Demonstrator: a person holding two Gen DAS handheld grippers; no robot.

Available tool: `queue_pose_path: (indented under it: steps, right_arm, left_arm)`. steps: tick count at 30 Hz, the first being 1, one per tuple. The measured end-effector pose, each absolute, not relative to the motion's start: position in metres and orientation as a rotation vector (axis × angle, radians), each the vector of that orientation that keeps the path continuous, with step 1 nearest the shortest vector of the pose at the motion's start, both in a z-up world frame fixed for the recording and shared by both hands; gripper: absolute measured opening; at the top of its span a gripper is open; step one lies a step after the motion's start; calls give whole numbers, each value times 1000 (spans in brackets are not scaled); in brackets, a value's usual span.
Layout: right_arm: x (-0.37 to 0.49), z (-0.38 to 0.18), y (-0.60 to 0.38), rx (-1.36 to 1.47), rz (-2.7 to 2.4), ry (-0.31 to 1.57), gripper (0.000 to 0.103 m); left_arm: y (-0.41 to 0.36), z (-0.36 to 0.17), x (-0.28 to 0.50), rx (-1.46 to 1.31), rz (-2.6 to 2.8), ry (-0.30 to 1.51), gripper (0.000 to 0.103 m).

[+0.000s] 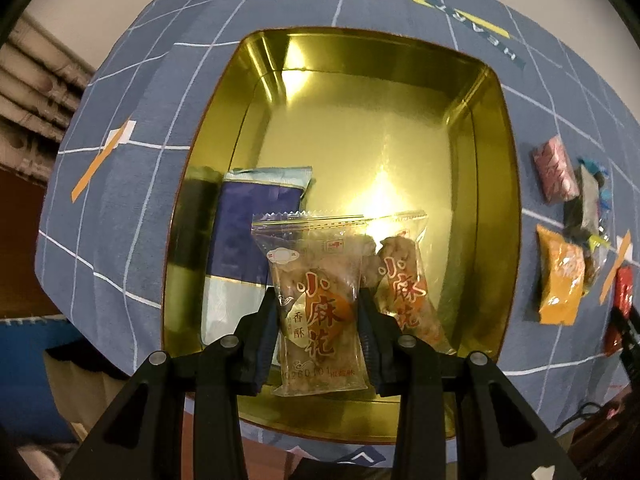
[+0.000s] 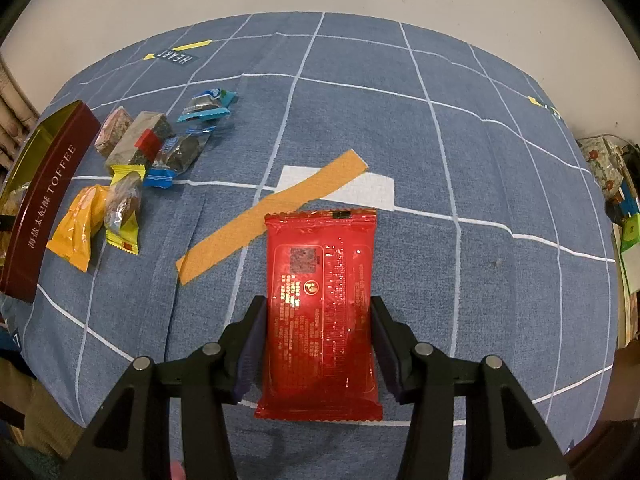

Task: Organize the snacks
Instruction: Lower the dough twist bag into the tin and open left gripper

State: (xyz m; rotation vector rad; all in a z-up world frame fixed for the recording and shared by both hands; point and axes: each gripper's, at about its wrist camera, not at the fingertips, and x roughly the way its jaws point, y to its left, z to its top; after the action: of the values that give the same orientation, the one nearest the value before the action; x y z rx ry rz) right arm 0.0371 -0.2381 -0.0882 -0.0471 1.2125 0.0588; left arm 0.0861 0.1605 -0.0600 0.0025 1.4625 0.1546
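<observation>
My left gripper (image 1: 318,312) is shut on a clear twisted-dough snack packet (image 1: 316,300) with red lettering, held over the gold inside of the tin (image 1: 494,184). In the tin lie a second packet of the same kind (image 1: 404,280) and a blue-and-white packet (image 1: 244,248). My right gripper (image 2: 318,320) is shut on a red snack packet (image 2: 322,304) above the blue checked cloth. The tin's maroon "TOFFEE" wall (image 2: 44,204) shows at the left edge of the right wrist view.
Loose snacks lie beside the tin: an orange packet (image 2: 78,228), a yellow one (image 2: 124,208), blue-ended ones (image 2: 206,106), a pink one (image 2: 114,130). An orange tape strip (image 2: 272,208) and white patch (image 2: 360,188) mark the cloth. Clutter stands at the far right edge (image 2: 616,184).
</observation>
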Motion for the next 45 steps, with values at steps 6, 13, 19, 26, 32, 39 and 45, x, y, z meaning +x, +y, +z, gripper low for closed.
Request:
queue_pose_path:
  steps: [6, 13, 19, 26, 32, 39, 45]
  right_arm:
    - [39, -88, -237, -47, 56, 1223, 52]
    - [40, -88, -237, -45, 53, 1233, 52]
    - [42, -89, -236, -38, 45, 1241, 54]
    - [45, -90, -232, -45, 42, 1260, 60]
    - [52, -89, -233, -31, 26, 1272, 61]
    - [62, -87, -235, -35, 22, 1287, 60]
    - [65, -86, -229, -32, 16, 1288, 52]
  left_arm:
    - [151, -71, 81, 34, 146, 1480, 34]
    - [141, -72, 78, 75, 143, 1472, 36]
    - [137, -70, 78, 65, 139, 1465, 38]
    - [144, -60, 71, 37, 119, 1438, 38]
    - [147, -48, 63, 43, 111, 1377, 44]
    - [149, -25, 52, 33, 122, 1277, 54]
    - [151, -18, 46, 15, 134, 1232, 56]
